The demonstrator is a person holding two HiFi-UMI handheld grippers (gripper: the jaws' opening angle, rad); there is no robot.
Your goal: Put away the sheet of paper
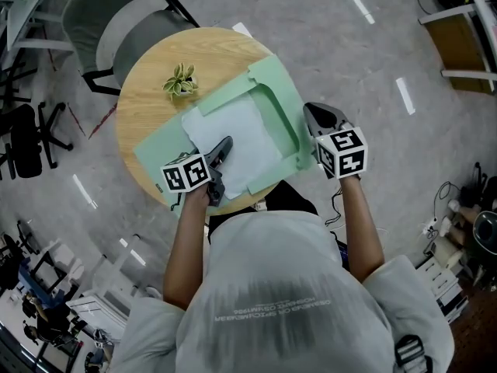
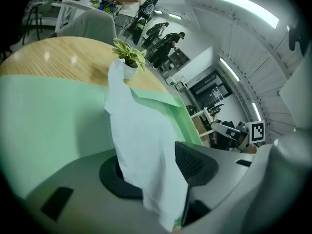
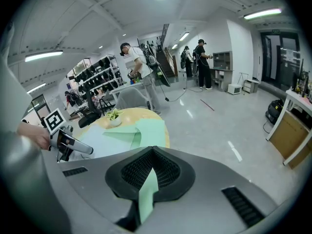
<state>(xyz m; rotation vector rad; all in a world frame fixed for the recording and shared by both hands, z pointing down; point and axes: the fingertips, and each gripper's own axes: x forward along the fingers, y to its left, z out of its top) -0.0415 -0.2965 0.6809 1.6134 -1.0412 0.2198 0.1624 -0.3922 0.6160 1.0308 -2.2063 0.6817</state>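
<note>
A white sheet of paper (image 1: pixel 233 142) lies on an open light-green folder (image 1: pixel 272 84) spread across the round wooden table (image 1: pixel 144 99). My left gripper (image 1: pixel 225 148) sits at the sheet's near left corner. In the left gripper view its jaws stand apart, and the sheet (image 2: pixel 146 145) hangs loosely between them over the folder (image 2: pixel 48 121). My right gripper (image 1: pixel 314 116) is at the folder's right edge. In the right gripper view it (image 3: pixel 148 177) is shut on a strip of the green folder (image 3: pixel 147 194).
A small potted plant (image 1: pixel 180 81) stands on the table beyond the folder. A grey chair (image 1: pixel 116 14) is pushed up to the far side. The table's near edge is right against the person's body. Office chairs and desks stand around on the floor.
</note>
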